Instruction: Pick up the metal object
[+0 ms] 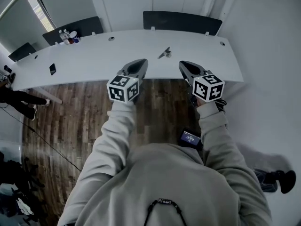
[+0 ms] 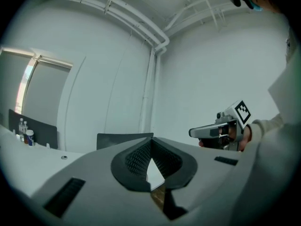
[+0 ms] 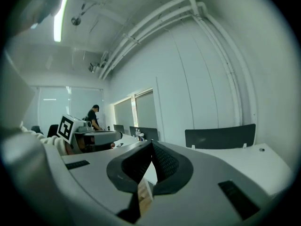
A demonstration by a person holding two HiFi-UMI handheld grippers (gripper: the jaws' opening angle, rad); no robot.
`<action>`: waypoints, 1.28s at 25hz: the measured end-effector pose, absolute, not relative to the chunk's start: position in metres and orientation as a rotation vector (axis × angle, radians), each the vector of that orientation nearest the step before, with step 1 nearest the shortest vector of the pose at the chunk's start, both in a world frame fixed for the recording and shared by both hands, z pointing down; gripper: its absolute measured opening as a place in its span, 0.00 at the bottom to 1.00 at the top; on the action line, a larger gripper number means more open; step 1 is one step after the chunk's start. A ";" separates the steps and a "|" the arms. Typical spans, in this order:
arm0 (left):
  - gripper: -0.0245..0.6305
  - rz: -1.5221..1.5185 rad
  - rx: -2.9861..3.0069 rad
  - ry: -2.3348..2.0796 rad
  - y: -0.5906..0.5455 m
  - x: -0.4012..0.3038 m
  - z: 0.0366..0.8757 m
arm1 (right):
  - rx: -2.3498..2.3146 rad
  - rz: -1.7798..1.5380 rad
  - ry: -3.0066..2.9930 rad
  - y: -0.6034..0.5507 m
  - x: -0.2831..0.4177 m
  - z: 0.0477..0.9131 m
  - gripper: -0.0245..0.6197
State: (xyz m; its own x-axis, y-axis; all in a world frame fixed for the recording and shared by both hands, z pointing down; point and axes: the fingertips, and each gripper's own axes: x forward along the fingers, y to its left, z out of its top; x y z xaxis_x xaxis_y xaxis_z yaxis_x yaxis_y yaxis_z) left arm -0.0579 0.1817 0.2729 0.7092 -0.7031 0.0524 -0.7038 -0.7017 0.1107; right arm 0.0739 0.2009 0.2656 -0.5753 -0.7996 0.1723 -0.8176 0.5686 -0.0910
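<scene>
A small metal object (image 1: 164, 53) lies on the long white table (image 1: 94, 60), a little beyond both grippers and between their lines. My left gripper (image 1: 141, 61) is held over the table's near edge, its jaws pressed together with nothing in them. Just right of it my right gripper (image 1: 183, 64) is level with it, also shut and empty. In the left gripper view the left gripper's (image 2: 150, 142) tips meet and the right gripper (image 2: 200, 132) shows at the right. The right gripper view shows the right gripper's (image 3: 151, 144) tips touching, and the left gripper (image 3: 101, 136) beside it. Neither gripper view shows the metal object.
A dark phone (image 1: 52, 69) lies on the table's left part, with bottles (image 1: 68, 36) at the far left end. Dark chairs (image 1: 181, 20) stand behind the table against the wall. Wooden floor (image 1: 70, 117) lies below me. A person (image 3: 94, 117) stands far off by the windows.
</scene>
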 end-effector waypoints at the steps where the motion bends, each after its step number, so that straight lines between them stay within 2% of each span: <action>1: 0.04 -0.001 2.787 -1.156 0.180 -0.057 0.271 | 1.385 0.267 -2.703 0.199 0.077 0.265 0.07; 22: 0.04 0.067 2.715 -1.227 0.179 -0.025 0.308 | 1.225 0.447 -2.869 0.193 0.099 0.301 0.07; 32: 0.04 0.051 2.756 -1.155 0.159 0.001 0.298 | 1.282 0.512 -2.831 0.183 0.141 0.314 0.07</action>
